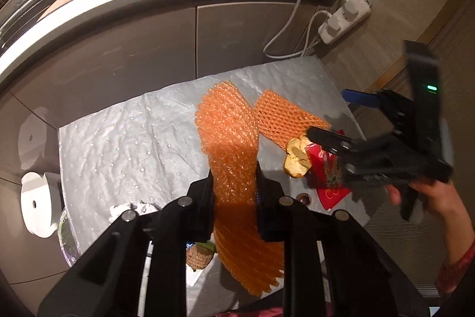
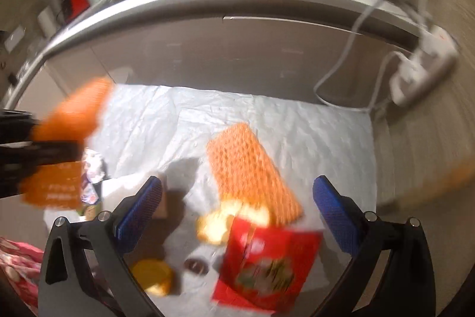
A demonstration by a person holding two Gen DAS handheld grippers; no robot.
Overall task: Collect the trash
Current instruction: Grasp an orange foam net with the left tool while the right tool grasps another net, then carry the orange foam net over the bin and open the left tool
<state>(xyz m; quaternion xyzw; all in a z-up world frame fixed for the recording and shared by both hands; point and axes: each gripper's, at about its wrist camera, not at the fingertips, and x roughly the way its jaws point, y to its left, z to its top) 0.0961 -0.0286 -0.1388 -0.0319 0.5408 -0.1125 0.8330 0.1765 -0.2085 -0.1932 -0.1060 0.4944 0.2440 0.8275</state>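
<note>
The left gripper [image 1: 234,198] pinches an orange foam net [image 1: 228,132], light, soft and springy, lifted above the sheet [image 1: 118,138], while the right gripper [image 2: 237,216] hovers wide open and empty over the crinkly red wrapper [image 2: 264,263], likely best taken by an edge.

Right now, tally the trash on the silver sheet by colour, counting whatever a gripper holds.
Orange: 2, a foam net clamped in the left gripper, another foam net lying flat on the silver sheet.
Red: 1, a snack wrapper under the open right gripper.
Yellow-tan: 1, a peel scrap.
Total: 4. Small bits at the near edge are too unclear to count.
</note>
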